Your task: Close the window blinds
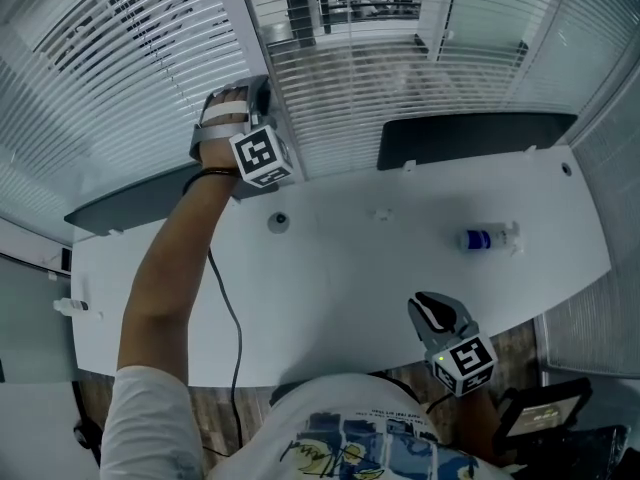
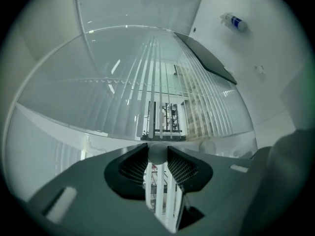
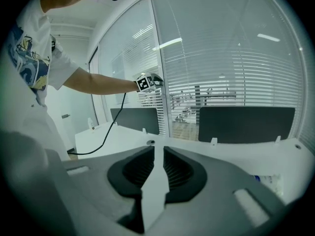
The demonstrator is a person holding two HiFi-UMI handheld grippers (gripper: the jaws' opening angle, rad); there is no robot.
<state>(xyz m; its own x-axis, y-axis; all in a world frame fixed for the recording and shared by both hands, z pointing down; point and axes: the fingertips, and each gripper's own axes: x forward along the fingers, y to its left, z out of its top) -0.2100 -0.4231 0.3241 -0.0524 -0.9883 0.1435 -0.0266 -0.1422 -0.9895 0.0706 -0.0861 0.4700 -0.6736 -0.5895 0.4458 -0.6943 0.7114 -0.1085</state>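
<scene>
Gripping the round wand (image 2: 157,154) of the blinds (image 1: 400,78), the left gripper (image 1: 256,96) is held out over the desk (image 1: 340,278), just beside the window post (image 1: 250,28). The slats are tilted open and the space beyond shows between them. The right gripper (image 3: 158,151) sits low near the person's body, its jaws a narrow slit apart and empty. A bottle (image 1: 488,238) lies on the desk

We show a white desk (image 1: 340,288) with a curved near edge. On its right part, a clear bottle with a blue label (image 1: 487,238) lies on its side. We mark a round grommet (image 1: 278,222) near the middle. Dark panels (image 1: 470,140) stand along the far edge, and a black cable (image 1: 232,318) trails over the left part.
</scene>
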